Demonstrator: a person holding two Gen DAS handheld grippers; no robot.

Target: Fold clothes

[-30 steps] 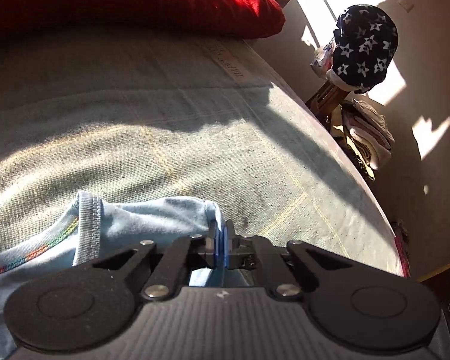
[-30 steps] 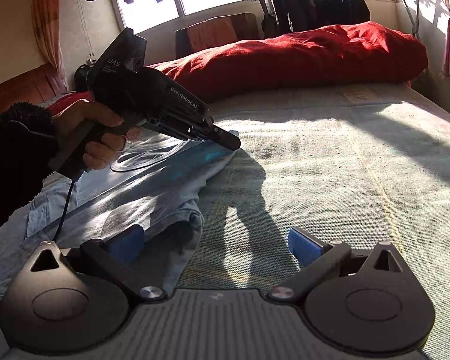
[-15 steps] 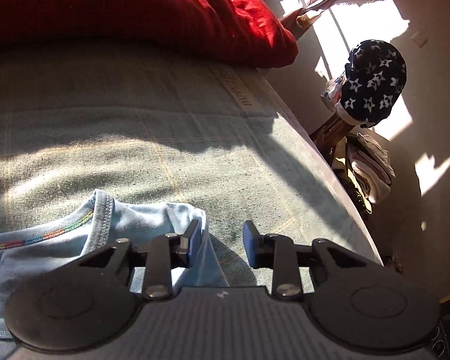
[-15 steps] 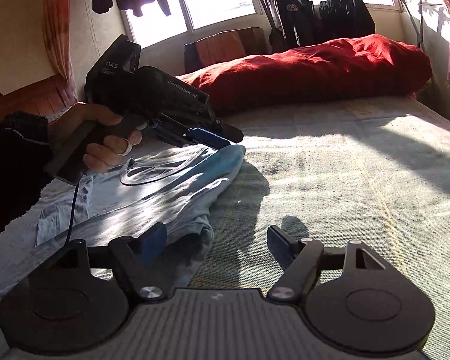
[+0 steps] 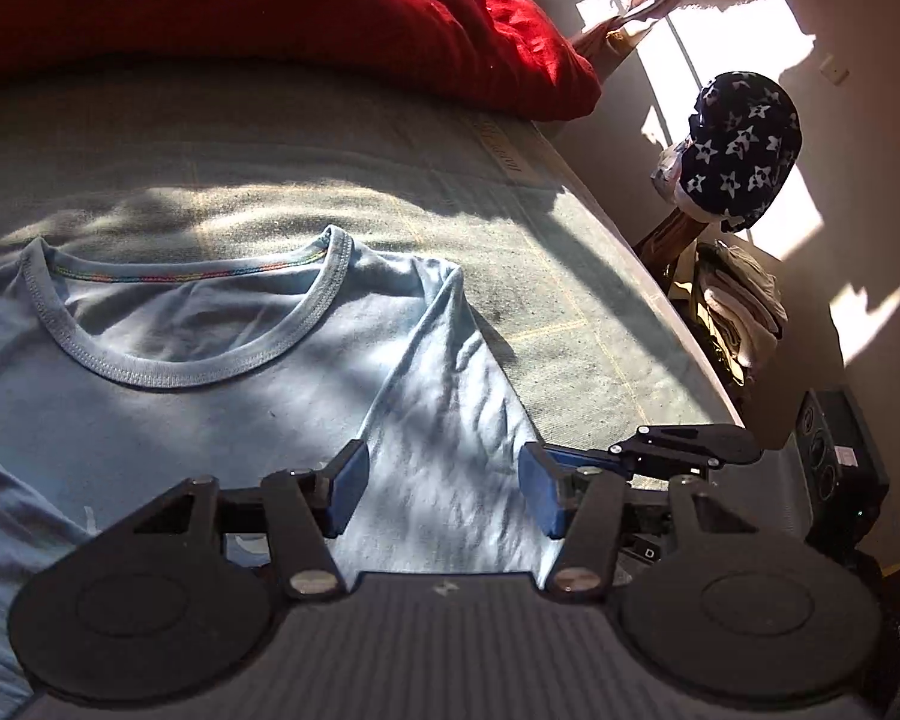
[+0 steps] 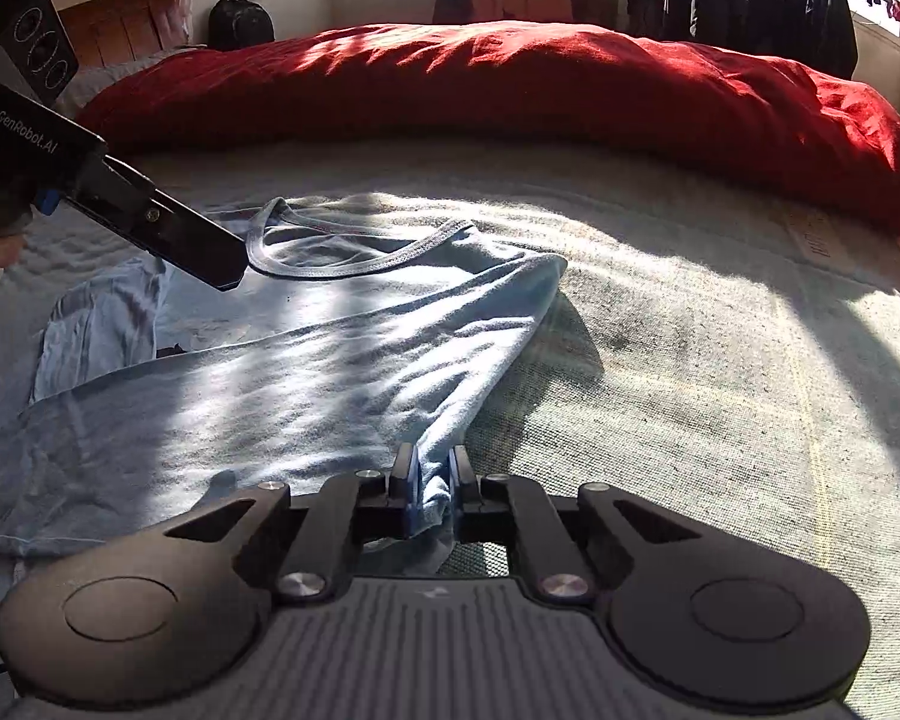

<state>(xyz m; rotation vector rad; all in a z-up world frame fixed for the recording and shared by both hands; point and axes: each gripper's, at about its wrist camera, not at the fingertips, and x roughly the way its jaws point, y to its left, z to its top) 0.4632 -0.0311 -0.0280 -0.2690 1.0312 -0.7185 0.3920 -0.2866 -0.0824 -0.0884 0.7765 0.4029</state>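
Blue T-shirt fold in right gripper

A light blue T-shirt of soft, matt jersey cloth, its neckband ribbed and stitched. It lies on a bed covered in coarse, woven grey-green fabric. A red duvet looks soft and crumpled. Both grippers are matt black plastic with shiny metal screws and blue rubbery pads.

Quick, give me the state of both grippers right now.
Left gripper: open, jaws have just been opening, nothing gripped, hanging over the light blue T-shirt.
Right gripper: jaws have just closed, shut on a bunched edge of the T-shirt.
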